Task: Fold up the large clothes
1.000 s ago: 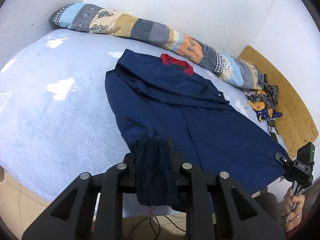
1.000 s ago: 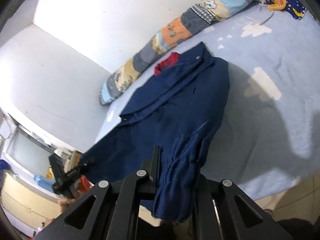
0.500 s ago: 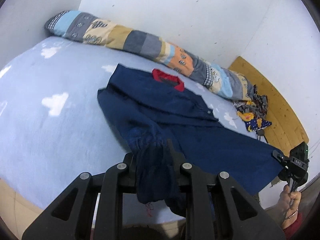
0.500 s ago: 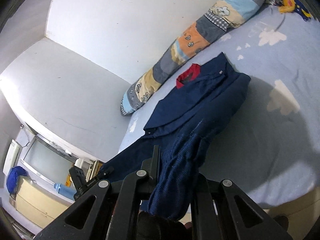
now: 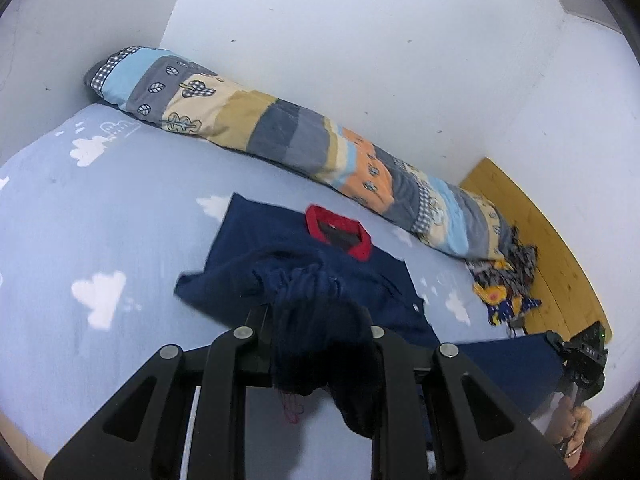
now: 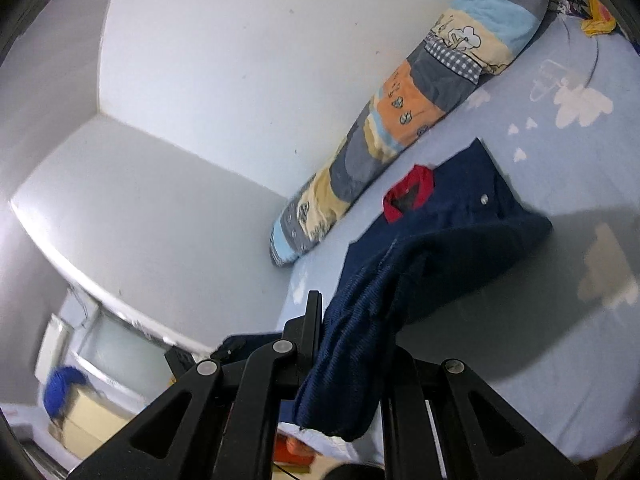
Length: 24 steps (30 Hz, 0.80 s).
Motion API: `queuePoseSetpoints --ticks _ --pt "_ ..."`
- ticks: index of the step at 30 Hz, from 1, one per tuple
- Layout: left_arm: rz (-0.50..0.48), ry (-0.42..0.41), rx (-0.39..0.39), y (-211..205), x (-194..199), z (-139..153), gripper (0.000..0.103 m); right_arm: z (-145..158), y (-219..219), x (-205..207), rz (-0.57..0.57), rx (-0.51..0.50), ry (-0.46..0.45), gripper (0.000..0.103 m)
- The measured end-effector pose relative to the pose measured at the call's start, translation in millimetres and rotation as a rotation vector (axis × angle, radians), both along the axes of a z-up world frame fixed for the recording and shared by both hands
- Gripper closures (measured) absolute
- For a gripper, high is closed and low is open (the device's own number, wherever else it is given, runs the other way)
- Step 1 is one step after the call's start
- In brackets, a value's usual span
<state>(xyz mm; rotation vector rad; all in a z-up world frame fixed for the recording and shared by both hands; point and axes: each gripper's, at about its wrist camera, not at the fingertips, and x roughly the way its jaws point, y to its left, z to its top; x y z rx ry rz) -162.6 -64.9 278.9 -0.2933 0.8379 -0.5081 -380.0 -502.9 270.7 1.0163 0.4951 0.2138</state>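
Observation:
A large navy garment [image 5: 280, 256] with a red collar [image 5: 340, 232] lies on the light blue bed [image 5: 100, 216]. Its collar end rests flat near the long pillow. My left gripper [image 5: 316, 320] is shut on one bottom corner of the garment, bunched between the fingers and lifted above the bed. My right gripper [image 6: 352, 344] is shut on the other bottom corner [image 6: 352, 360], also lifted. The hem hangs stretched between them. The right gripper also shows at the right edge of the left wrist view [image 5: 580, 356]. The collar shows in the right wrist view [image 6: 408, 196].
A long patchwork pillow [image 5: 300, 148] lies along the white wall. A crumpled patterned cloth [image 5: 504, 284] sits at the bed's far right corner beside a wooden board [image 5: 540, 232]. A cabinet with a blue object [image 6: 64, 388] stands beyond the bed.
Both grippers have lifted the garment's bottom corners and carried them toward the collar, so the lower half has come up off the bed and covers the upper half.

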Motion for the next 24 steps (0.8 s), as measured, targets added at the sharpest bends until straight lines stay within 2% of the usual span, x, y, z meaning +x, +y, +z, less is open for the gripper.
queuePoseSetpoints --ticks 2,7,13,18,20,24 --pt "0.009 0.001 0.011 -5 17 -2 0.085 4 -11 24 -0.012 0.006 0.000 0.094" --pt "0.029 0.062 0.027 -27 80 -17 0.085 9 -36 87 -0.032 0.001 0.022 0.094" --pt "0.053 0.130 0.094 -60 160 -48 0.085 -1 -70 178 -0.058 -0.022 0.101 0.094" --pt "0.070 0.236 0.169 -90 219 -101 0.084 -46 -93 251 -0.101 -0.027 0.216 0.094" --pt "0.077 0.263 0.212 -102 235 -121 0.084 -68 -99 272 -0.117 -0.035 0.264 0.094" --pt "0.092 0.341 0.245 -115 262 -160 0.081 -119 -116 307 -0.151 0.002 0.337 0.091"
